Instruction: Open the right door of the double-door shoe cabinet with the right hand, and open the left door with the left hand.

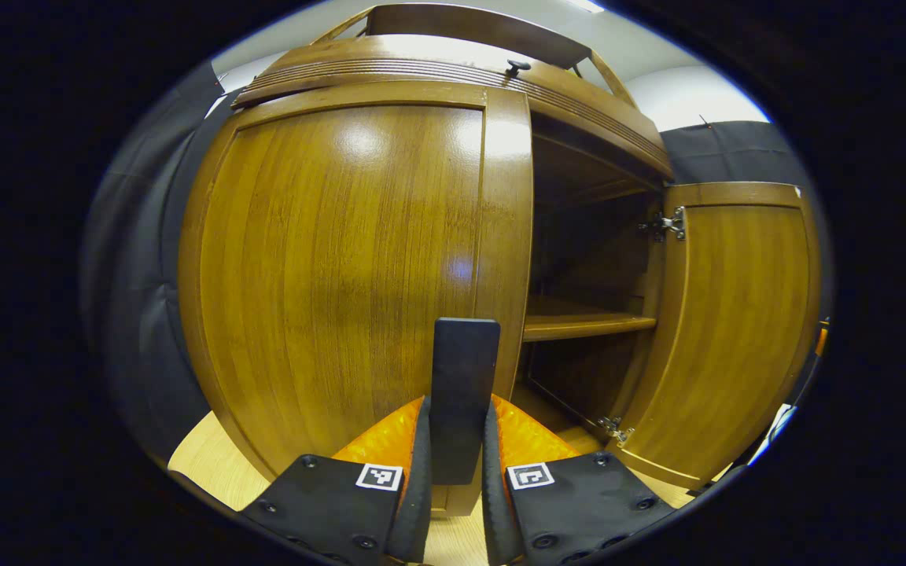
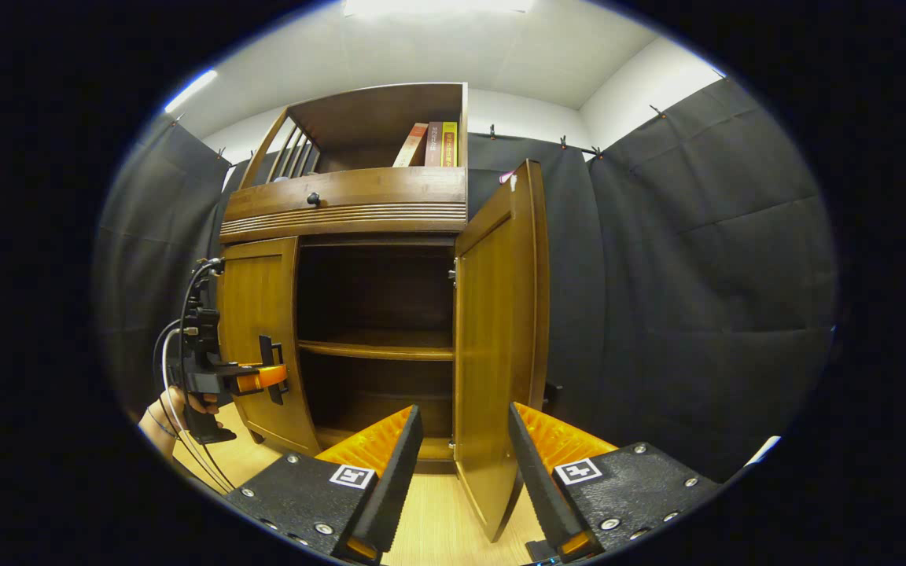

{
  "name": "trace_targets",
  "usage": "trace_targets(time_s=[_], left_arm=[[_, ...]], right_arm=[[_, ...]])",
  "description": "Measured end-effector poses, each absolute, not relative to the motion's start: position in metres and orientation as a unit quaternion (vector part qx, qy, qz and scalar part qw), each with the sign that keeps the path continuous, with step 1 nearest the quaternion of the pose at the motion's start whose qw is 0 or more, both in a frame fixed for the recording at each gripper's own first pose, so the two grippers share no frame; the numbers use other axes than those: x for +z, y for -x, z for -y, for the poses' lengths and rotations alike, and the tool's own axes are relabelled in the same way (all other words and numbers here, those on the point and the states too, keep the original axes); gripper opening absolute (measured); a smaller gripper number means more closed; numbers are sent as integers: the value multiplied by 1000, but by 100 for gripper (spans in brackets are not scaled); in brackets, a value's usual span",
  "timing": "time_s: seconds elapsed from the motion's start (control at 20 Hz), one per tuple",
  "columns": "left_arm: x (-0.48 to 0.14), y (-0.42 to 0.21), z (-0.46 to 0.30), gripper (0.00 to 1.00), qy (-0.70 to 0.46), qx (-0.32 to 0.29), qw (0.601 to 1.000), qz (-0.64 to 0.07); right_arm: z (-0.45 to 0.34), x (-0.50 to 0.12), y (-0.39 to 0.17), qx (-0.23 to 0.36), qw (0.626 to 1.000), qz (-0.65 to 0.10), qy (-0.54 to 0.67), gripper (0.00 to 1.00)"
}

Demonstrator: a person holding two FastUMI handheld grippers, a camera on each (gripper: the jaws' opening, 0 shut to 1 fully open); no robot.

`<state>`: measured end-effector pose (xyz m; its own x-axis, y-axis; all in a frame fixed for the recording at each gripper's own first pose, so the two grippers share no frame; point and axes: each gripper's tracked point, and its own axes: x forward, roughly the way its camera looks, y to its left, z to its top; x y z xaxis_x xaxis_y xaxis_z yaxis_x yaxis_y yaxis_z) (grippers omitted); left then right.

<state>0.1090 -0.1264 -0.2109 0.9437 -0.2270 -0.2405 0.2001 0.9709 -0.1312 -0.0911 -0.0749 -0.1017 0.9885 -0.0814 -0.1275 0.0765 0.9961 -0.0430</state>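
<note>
The wooden shoe cabinet [image 2: 343, 206] stands in front of me. Its right door [image 2: 492, 338] is swung wide open, edge toward the right gripper view. My right gripper [image 2: 465, 413] is open, one finger on each side of that door's lower edge, apart from it. The left door [image 1: 343, 267] looks closed or nearly so. A dark upright handle [image 1: 465, 369] at its inner edge sits between the fingers of my left gripper [image 1: 457, 409], which is shut on it. The right gripper view has the left gripper [image 2: 272, 377] at the left door [image 2: 260, 330], held by a hand [image 2: 178, 409].
Inside the cabinet a shelf [image 2: 374, 350] crosses the dark interior. A drawer with a small knob [image 2: 313, 199] sits above the doors, and books [image 2: 433, 145] stand in the top rack. Black cloth walls surround the cabinet. The floor [image 2: 437, 511] is light wood.
</note>
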Motion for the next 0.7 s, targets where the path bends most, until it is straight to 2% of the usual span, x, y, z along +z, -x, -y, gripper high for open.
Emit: trace_targets(time_s=[0.05,0.1,0.2,0.25,0.3,0.7], left_arm=[[-208,-100,123,34,52,-114,984,-128],[-206,-92,121,36,49,-119,984,-127],[-204,-74,115,34,43,-124,983,-129],[-203,-67,111,34,43,-126,983,-131],[-202,-60,108,35,42,-127,982,-132],[-192,-17,78,35,29,-123,983,-132]], right_arm=[[70,-102,93,-36,997,-64,19,69],[66,-102,94,-34,997,-63,19,80],[57,-103,92,-27,997,-63,20,80],[53,-102,92,-22,998,-62,20,69],[48,-103,93,-18,998,-62,19,80],[26,-106,90,3,998,-62,21,80]])
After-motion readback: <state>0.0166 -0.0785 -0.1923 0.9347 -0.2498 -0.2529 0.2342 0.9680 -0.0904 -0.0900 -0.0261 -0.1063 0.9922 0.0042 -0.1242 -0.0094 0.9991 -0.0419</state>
